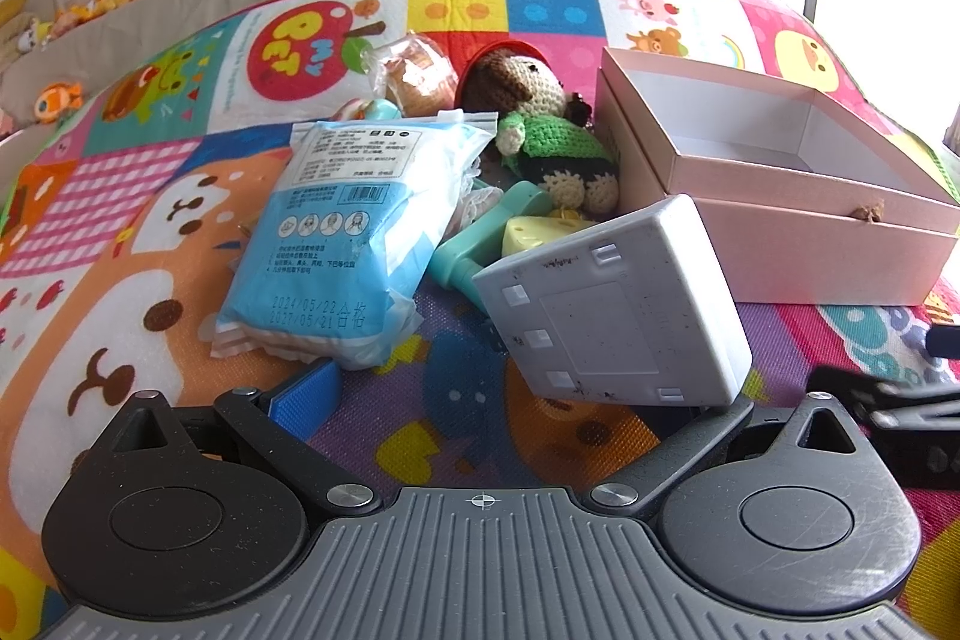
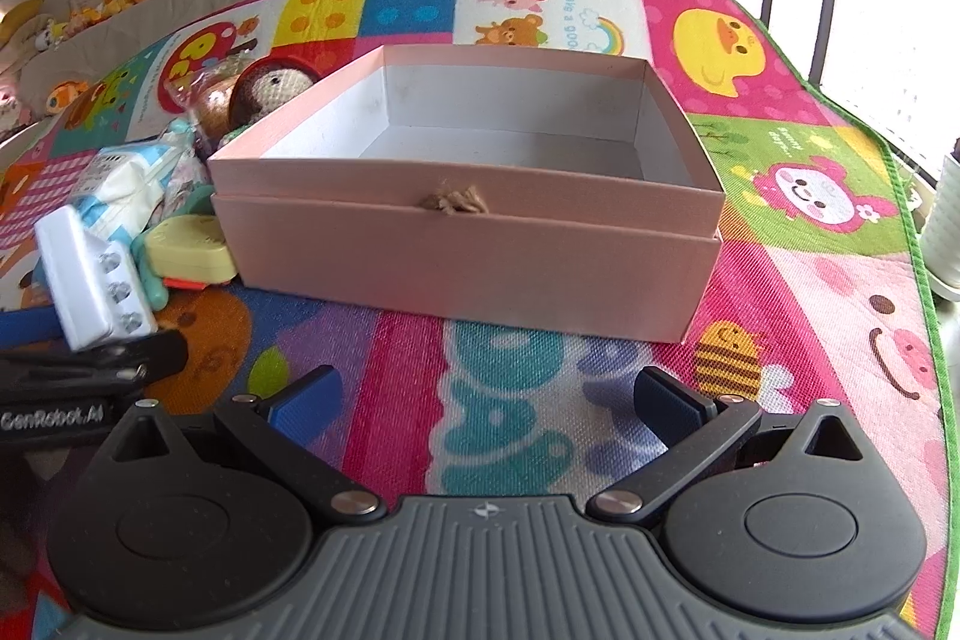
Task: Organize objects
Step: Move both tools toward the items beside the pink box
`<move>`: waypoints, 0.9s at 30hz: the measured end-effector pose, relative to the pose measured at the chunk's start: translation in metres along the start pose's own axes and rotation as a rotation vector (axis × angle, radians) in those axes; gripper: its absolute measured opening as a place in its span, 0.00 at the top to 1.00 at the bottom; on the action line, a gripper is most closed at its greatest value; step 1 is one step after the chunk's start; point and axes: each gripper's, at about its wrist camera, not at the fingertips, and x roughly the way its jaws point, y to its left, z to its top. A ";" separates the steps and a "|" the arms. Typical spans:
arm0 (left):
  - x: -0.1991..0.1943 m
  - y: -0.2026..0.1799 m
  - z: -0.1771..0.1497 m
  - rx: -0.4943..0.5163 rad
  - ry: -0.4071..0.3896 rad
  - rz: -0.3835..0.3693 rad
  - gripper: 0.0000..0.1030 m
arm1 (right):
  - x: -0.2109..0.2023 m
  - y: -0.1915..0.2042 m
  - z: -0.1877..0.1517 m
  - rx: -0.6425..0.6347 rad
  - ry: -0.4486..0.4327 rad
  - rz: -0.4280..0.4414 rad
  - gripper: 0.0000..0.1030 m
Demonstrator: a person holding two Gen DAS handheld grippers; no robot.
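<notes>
A cartoon play mat (image 1: 180, 196) covers the surface. Left wrist view, left to right: blue mask pack (image 1: 336, 244), crochet doll (image 1: 540, 124), grey adapter (image 1: 618, 322), pink box (image 1: 780, 196). Only the right view shows the box's (image 2: 468, 244) white inside. Left hand-held gripper (image 1: 498, 400) and right hand-held gripper (image 2: 486, 400) both gape wide, gripping nothing.

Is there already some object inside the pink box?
No, the pink box shows only its bare white floor and walls in the right wrist view, and the toys lie outside it on the mat.
</notes>
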 end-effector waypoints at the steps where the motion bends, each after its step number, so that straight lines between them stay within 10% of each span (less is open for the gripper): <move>1: 0.000 0.000 0.000 0.000 0.000 0.000 0.00 | -0.002 -0.001 -0.001 -0.006 0.010 0.006 0.00; 19: -0.052 0.026 -0.027 -0.018 -0.019 -0.184 0.01 | -0.020 -0.005 -0.015 -0.019 0.022 0.019 0.00; 27: -0.010 0.066 0.038 -0.018 -0.152 0.002 0.01 | -0.021 -0.005 -0.016 -0.018 0.020 0.019 0.00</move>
